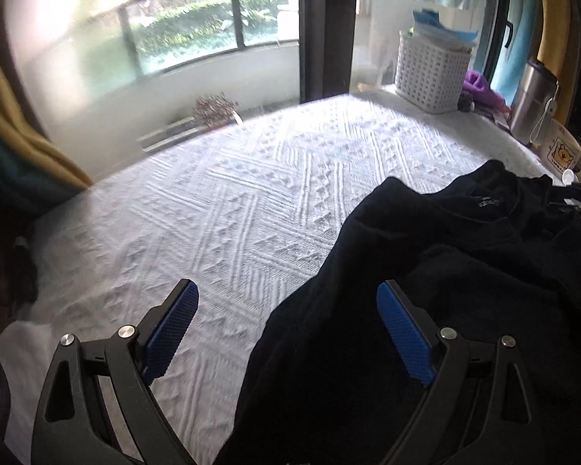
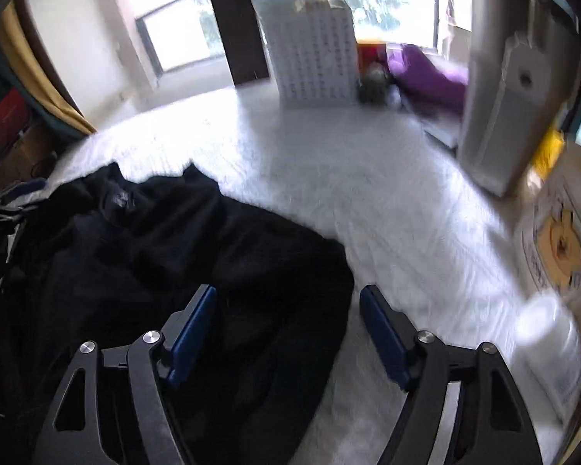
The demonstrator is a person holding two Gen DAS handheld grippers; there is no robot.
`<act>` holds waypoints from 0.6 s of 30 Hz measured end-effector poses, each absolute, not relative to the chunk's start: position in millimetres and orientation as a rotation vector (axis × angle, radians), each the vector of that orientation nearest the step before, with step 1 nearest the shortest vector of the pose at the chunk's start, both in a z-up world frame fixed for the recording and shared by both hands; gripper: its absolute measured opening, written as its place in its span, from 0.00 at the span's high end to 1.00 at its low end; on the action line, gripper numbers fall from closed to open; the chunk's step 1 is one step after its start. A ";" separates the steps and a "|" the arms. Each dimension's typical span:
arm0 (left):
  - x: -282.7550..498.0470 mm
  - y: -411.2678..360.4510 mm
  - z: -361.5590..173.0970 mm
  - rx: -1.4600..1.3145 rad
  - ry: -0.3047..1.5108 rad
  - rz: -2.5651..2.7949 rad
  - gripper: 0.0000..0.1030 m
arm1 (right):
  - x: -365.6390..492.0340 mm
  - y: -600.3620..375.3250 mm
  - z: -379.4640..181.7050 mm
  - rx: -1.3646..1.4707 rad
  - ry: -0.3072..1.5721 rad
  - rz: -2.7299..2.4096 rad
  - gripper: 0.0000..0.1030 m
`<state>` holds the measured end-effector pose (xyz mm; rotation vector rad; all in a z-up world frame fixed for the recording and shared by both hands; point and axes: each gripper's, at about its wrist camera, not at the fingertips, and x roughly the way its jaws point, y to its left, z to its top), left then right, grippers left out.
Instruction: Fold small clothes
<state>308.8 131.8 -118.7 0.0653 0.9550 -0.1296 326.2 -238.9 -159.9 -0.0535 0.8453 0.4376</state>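
Note:
A crumpled black garment point(image 1: 445, 271) lies in a heap on the white textured cover point(image 1: 232, 201); a small label shows near its collar. My left gripper point(image 1: 286, 294) is open over the garment's left edge, its right finger above the cloth, its left finger above bare cover. The garment also shows in the right wrist view point(image 2: 174, 255), lower left. My right gripper point(image 2: 288, 298) is open over the garment's right edge, its left finger above the cloth and its right finger above the white cover point(image 2: 387, 193). Neither holds anything.
A white perforated basket point(image 1: 430, 73) with blue items stands at the back right, with purple cloth point(image 1: 480, 89) and a steel flask point(image 1: 532, 100) beside it. In the right wrist view the flask point(image 2: 503, 108) and a box with a yellow bear picture point(image 2: 557, 248) stand at the right. A window lies behind.

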 end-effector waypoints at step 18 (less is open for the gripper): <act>302.9 172.4 -76.3 0.127 0.835 -0.072 0.94 | 373.4 -179.5 -87.8 -0.168 0.617 0.403 0.93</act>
